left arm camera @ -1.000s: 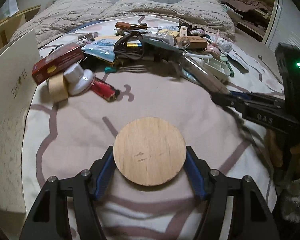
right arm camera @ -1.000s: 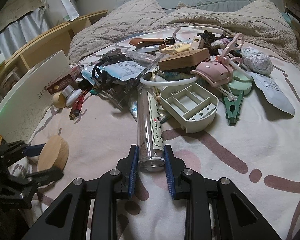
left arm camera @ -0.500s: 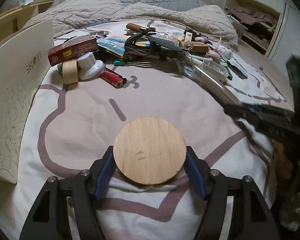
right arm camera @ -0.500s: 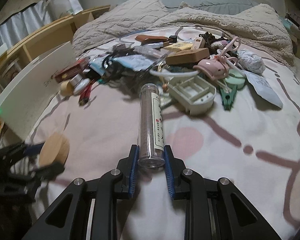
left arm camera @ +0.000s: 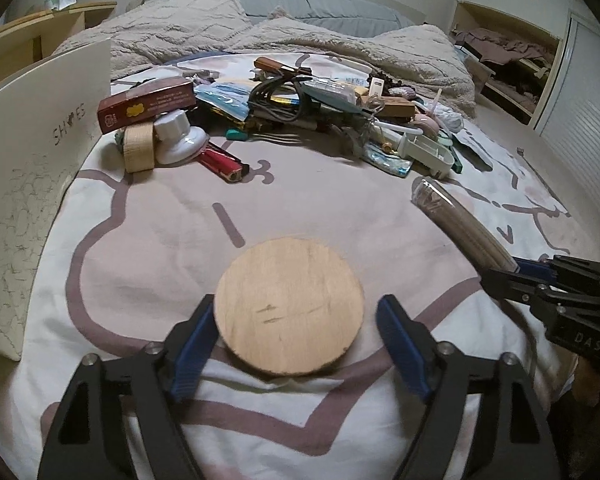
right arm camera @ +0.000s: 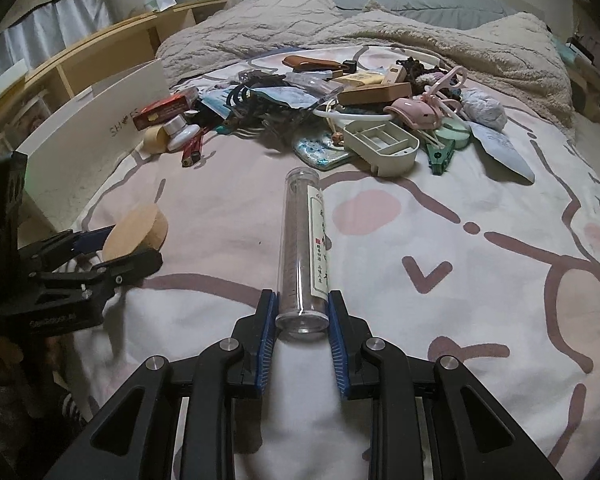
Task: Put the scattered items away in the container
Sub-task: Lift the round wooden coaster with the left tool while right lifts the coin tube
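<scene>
A round wooden disc (left arm camera: 289, 306) lies between the blue pads of my left gripper (left arm camera: 294, 322). The jaws have spread, with a gap showing on the disc's right side. The disc also shows in the right wrist view (right arm camera: 138, 231), held above the bedsheet. My right gripper (right arm camera: 302, 314) is shut on a clear plastic tube (right arm camera: 303, 240) with a white label. The tube also shows at the right of the left wrist view (left arm camera: 460, 226). A pile of scattered items (right arm camera: 320, 100) lies further up the bed.
A white cardboard box wall marked "SHOES" (left arm camera: 40, 152) stands at the left. The pile includes a red box (left arm camera: 146, 106), tape roll (left arm camera: 138, 148), white cap (left arm camera: 178, 138), red lighter (left arm camera: 224, 162), cables (left arm camera: 278, 98) and a green tray (right arm camera: 382, 144). A rumpled beige blanket (right arm camera: 340, 24) lies behind.
Both grippers pulled back from the pile toward the near end of the bed, carrying the disc and the tube. My left gripper's jaws have widened around the disc.
</scene>
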Tool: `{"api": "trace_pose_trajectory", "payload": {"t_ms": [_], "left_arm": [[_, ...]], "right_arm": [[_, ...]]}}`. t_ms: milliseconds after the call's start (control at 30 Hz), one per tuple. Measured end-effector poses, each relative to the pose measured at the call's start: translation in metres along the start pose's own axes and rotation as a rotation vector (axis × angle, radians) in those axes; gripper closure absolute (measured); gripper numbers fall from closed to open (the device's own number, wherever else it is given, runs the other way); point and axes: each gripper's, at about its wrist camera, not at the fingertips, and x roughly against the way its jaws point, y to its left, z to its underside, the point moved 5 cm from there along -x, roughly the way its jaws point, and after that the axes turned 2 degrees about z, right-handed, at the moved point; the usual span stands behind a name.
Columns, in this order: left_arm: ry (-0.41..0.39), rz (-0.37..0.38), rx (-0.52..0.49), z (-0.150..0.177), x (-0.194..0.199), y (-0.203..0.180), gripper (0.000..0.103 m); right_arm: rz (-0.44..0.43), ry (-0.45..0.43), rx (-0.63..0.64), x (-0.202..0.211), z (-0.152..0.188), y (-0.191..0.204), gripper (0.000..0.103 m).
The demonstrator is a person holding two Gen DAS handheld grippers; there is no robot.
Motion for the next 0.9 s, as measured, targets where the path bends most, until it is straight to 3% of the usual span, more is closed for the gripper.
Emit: {"api": "trace_pose_trajectory", "payload": {"t_ms": [600, 900], "left_arm": [[-0.01, 0.0, 0.002, 0.001, -0.004, -0.004, 0.01], [0.01, -0.02, -0.019, -0.002, -0.005, -0.005, 0.01]], "right_arm": [[0.027, -0.029, 0.008, -0.028, -0.029, 0.002, 0.077], [0.004, -0.13, 0.003, -0.022, -0.023, 0.0, 0.077]]}}
